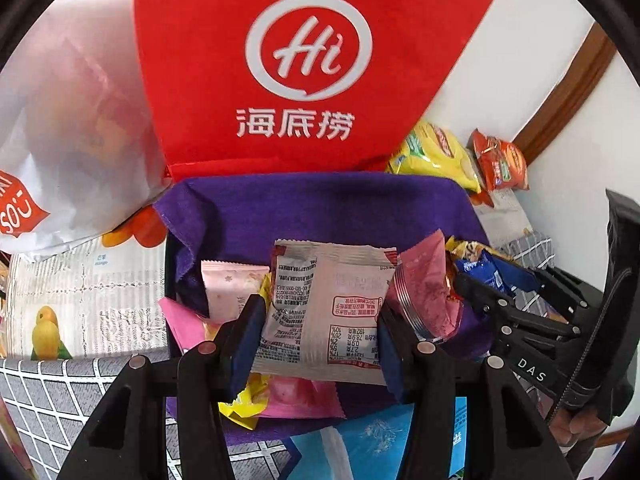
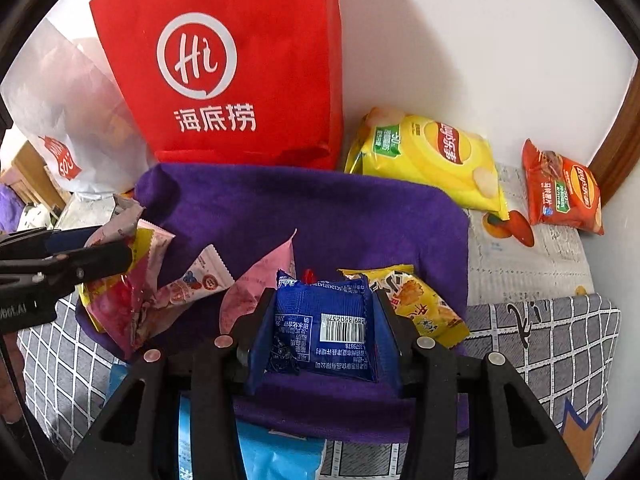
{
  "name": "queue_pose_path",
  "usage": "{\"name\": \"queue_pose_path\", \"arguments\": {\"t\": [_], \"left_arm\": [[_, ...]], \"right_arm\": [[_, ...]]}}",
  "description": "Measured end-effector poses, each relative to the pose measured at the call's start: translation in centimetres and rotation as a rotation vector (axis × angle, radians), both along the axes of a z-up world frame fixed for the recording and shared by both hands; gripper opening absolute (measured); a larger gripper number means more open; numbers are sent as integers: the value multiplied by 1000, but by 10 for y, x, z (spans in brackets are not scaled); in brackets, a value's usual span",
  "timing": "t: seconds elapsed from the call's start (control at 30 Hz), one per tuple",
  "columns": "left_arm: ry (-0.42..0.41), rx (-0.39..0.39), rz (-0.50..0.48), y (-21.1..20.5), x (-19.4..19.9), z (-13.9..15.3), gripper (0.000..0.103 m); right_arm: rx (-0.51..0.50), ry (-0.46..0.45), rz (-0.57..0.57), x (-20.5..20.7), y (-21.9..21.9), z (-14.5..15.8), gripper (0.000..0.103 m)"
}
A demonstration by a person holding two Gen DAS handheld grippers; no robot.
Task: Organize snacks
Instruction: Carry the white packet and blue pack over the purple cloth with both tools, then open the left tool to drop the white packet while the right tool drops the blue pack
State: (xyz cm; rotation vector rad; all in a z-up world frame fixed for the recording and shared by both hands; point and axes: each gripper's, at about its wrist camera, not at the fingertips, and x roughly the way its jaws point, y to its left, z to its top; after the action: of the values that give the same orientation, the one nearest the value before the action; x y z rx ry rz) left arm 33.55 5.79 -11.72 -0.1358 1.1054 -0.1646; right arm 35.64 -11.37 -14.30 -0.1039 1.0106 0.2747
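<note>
My left gripper (image 1: 316,330) pinches a silver-white snack packet (image 1: 320,312) above the purple-lined tray (image 1: 320,200). My right gripper (image 2: 324,336) clamps a blue packet (image 2: 324,328) over the same tray; the pink wrappers' (image 2: 168,284) contents are unreadable, probably sweets.

Red bag (image 2: 224,68): you read "Hi" over "海底捞". Right of it, your yellow chip bag (image 2: 432,160) and orange chip bag (image 2: 564,196) show "Lay's 乐事". Right gripper (image 1: 532,368) reads "DAS".
</note>
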Motion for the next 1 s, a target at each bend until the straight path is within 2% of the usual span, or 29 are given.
{"name": "queue_pose_path", "arguments": {"t": [0.1, 0.27, 0.6, 0.9, 1.0], "left_arm": [[-6, 35, -12, -8, 0, -2, 51], [-3, 28, -20, -9, 1, -4, 51], [13, 61, -35, -14, 4, -13, 51], [11, 42, -32, -11, 5, -14, 52], [12, 27, -30, -10, 5, -14, 57]], "right_arm": [[-7, 10, 6, 0, 1, -3, 48], [-25, -8, 6, 0, 3, -2, 50], [-24, 3, 4, 3, 3, -7, 50], [-38, 0, 17, 1, 3, -7, 53], [-35, 1, 23, 1, 3, -6, 56]]}}
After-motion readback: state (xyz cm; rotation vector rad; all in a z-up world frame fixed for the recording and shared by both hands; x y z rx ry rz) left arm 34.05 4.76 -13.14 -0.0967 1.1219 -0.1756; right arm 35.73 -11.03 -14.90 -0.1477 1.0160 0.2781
